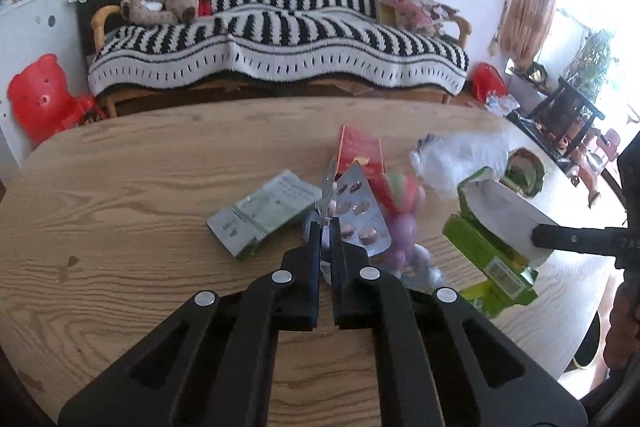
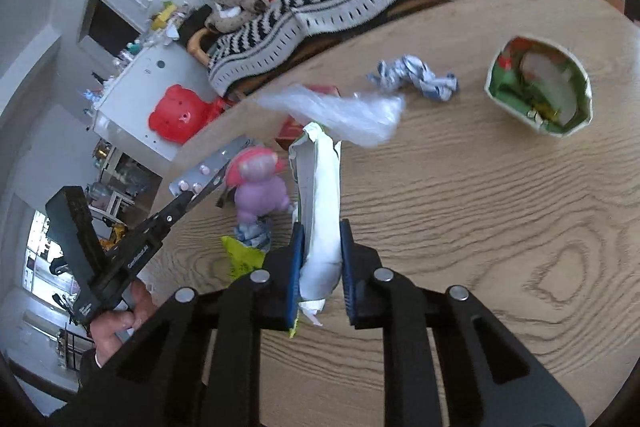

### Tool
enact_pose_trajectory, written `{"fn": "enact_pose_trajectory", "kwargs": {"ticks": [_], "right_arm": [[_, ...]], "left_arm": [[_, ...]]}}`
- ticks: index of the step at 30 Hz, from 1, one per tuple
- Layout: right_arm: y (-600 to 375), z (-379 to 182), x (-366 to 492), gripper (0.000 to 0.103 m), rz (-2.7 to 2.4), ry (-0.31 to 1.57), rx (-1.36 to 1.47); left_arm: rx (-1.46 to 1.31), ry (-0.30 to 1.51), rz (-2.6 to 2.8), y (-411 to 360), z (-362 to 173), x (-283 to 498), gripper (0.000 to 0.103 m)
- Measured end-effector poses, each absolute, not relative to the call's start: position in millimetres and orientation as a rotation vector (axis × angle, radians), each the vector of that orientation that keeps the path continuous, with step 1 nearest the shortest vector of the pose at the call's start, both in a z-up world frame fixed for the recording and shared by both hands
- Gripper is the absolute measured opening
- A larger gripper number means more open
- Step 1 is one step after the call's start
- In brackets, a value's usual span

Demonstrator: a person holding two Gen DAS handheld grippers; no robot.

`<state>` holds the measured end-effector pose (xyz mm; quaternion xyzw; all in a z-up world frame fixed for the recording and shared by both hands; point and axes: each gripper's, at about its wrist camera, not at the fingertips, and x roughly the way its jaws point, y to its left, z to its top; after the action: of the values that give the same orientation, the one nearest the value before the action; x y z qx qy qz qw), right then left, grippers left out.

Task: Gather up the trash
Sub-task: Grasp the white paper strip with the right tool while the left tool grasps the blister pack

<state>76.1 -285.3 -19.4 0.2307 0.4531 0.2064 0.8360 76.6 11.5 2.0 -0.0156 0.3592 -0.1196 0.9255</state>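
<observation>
Pinching silver foil blister pack (image 1: 362,215) by its corner in left jaws, flattened green-white carton (image 2: 320,211) in right; thin grip risking slip.

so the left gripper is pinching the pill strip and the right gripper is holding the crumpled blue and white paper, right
Not quite. The left gripper does pinch the pill strip, but the right gripper is shut on the green and white carton, not the crumpled paper. The right wrist view shows that paper lying loose on the table, beyond the carton.
</observation>
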Motion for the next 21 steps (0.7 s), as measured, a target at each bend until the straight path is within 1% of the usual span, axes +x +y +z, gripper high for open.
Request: {"fn": "enact_pose_trajectory", "kwargs": {"ticks": [5,11,16,21], "right_arm": [[-295,-19,68,0.018,0.397,0.976,0.477],[-309,-10,56,0.018,0.406,0.931,0.487],[-317,-6,45,0.018,0.501,0.922,0.549],[-329,4,29,0.018,0.463,0.895,0.508]], "left_arm": [[-0.041,0.716,-0.251,7,9,70,0.003],[-0.04,0.693,-0.272,-4,20,66,0.003],[-0.035,0.672,-0.306,-22,28,59,0.003],[-0.009,0.661,-0.356,-50,34,50,0.003]]}}
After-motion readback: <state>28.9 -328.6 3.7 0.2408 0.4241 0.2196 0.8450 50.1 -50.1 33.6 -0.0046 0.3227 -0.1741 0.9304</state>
